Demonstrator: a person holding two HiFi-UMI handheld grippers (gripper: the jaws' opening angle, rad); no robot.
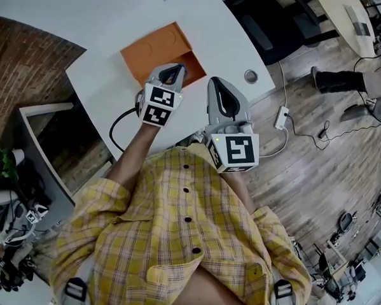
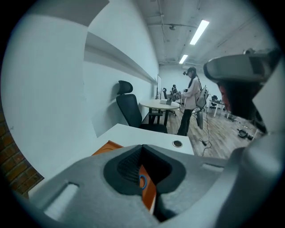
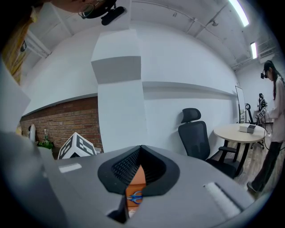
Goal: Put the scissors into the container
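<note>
An orange container (image 1: 159, 49) lies open on the white table (image 1: 105, 74). In the right gripper view, blue-handled scissors (image 3: 135, 196) show through the gap under the jaws, lying on the container's orange surface (image 3: 136, 178). The left gripper view shows only a blue handle loop (image 2: 142, 181) against the orange. My left gripper (image 1: 175, 71) is shut and holds nothing, its tip over the container's near edge. My right gripper (image 1: 217, 86) is also shut with nothing in it, beside the left one just right of the container. The head view does not show the scissors.
A round cable grommet (image 1: 250, 76) sits in the table near its right edge. A black office chair (image 1: 267, 25) stands beyond the table. A power strip (image 1: 282, 117) and cables lie on the wood floor. A person (image 2: 191, 104) stands far off by a round table (image 2: 162, 105).
</note>
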